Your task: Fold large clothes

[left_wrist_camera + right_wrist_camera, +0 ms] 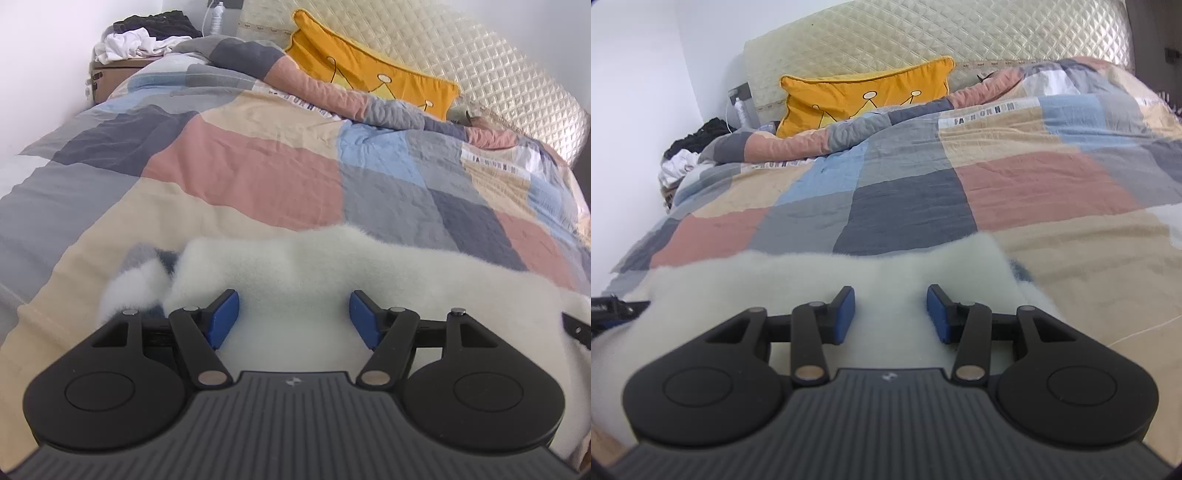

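Both hand-held grippers, left point(294, 318) and right point(891, 314), stood spread over the white fleece garment point(332, 266) lying on the bed quilt point(240, 173); best pinch both near corners evenly before folding toward the pillow point(369, 74).

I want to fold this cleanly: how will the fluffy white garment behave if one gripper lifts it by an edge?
The fluffy white garment will probably droop and bunch, since it already lies limp with a tuft curled at one end. Its deep pile suggests bulk, so folds may spring open. On the patchwork quilt it may drag rather than slide.
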Tool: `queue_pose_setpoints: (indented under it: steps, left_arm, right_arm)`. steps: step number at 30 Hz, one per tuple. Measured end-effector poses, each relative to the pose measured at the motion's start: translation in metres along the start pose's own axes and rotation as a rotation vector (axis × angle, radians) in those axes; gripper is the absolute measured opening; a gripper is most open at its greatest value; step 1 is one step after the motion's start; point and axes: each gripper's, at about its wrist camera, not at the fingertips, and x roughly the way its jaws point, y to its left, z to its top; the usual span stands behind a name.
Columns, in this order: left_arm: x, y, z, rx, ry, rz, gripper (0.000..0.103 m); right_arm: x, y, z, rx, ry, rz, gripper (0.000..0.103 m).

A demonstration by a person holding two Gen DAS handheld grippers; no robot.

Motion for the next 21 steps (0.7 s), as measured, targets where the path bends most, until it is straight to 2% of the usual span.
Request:
queue_pose_setpoints:
  steps: [4, 9, 13, 16, 18, 19, 21]
  left_arm:
    - [-0.030, -0.007, -0.005, -0.024, -0.021, -0.055, 0.072]
    - [-0.076, -0.017, -0.023, -0.098, -0.043, -0.123, 0.072]
    - [-0.098, -0.023, -0.038, -0.170, -0.016, -0.178, 0.072]
    - [-0.108, -0.023, -0.054, -0.254, 0.017, -0.217, 0.076]
    - [-0.113, -0.020, -0.068, -0.305, 0.041, -0.251, 0.076]
    - [-0.114, -0.017, -0.074, -0.330, 0.054, -0.260, 0.076]
    - [-0.117, -0.010, -0.086, -0.397, 0.076, -0.282, 0.078]
  right_arm:
    - [-0.015, 0.000, 0.004, 0.050, -0.008, -0.004, 0.046]
    - [-0.049, -0.006, -0.001, 0.166, -0.020, 0.051, 0.046]
    - [-0.071, 0.004, -0.007, 0.141, -0.002, 0.048, 0.049]
    - [-0.081, -0.003, -0.013, 0.284, 0.037, 0.127, 0.049]
    - [-0.080, -0.012, -0.022, 0.445, 0.101, 0.253, 0.049]
    - [-0.079, -0.014, -0.026, 0.496, 0.122, 0.285, 0.049]
    - [-0.084, -0.010, -0.034, 0.523, 0.132, 0.298, 0.049]
